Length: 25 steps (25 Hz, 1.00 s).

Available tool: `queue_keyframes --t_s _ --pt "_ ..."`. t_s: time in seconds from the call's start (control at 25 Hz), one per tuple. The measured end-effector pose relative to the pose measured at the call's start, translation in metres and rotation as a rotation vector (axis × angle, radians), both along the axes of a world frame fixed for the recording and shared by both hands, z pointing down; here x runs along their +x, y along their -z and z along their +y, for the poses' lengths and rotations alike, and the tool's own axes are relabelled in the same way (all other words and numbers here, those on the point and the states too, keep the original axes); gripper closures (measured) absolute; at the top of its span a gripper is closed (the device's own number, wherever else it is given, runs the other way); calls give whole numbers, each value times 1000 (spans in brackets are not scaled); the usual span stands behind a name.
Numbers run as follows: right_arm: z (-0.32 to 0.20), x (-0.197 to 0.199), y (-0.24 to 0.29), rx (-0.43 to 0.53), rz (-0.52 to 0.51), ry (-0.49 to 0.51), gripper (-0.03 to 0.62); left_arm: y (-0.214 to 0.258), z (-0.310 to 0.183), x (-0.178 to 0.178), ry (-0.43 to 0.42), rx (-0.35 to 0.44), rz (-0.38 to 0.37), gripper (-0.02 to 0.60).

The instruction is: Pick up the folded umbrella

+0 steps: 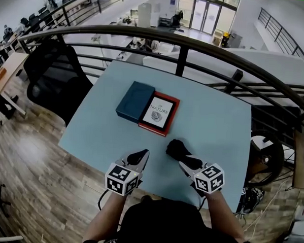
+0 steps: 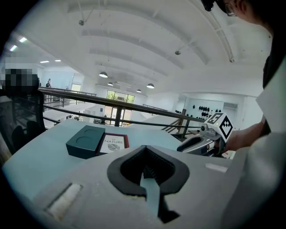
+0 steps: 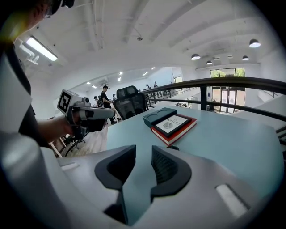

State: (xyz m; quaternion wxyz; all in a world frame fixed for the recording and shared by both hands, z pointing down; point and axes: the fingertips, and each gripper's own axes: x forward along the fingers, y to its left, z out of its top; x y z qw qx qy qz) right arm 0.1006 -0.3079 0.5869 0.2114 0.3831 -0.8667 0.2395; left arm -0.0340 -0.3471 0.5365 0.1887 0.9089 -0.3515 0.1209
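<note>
The folded umbrella (image 1: 177, 148) is a short black bundle lying on the light blue table (image 1: 218, 122), near its front edge. My right gripper (image 1: 183, 165) sits just behind it, tips at its near end. In the right gripper view the gripper (image 3: 143, 154) is open, with only table showing in the gap. A small black bit of the umbrella (image 3: 173, 147) peeks out past the right jaw; the rest is hidden. My left gripper (image 1: 143, 154) hovers over the table's front edge, left of the umbrella. It (image 2: 145, 150) is shut, tips meeting, holding nothing.
A dark teal box (image 1: 135, 101) and a red-edged book (image 1: 160, 114) lie side by side mid-table, beyond the umbrella. A black railing (image 1: 181, 59) runs behind the table. A black office chair (image 1: 55, 73) stands at the left, and another chair's base (image 1: 264, 157) at the right.
</note>
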Motion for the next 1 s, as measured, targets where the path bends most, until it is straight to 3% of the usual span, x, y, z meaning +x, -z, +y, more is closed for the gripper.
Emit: queue_keyframes --t_s 0.52,1.0 --pt "-29 32 -94 -158 219 89 312 -38 -37 16 11 -94 -6 574" --pt "-28 62 -159 -320 292 115 266 -72 -40 24 14 -170 -25 574"
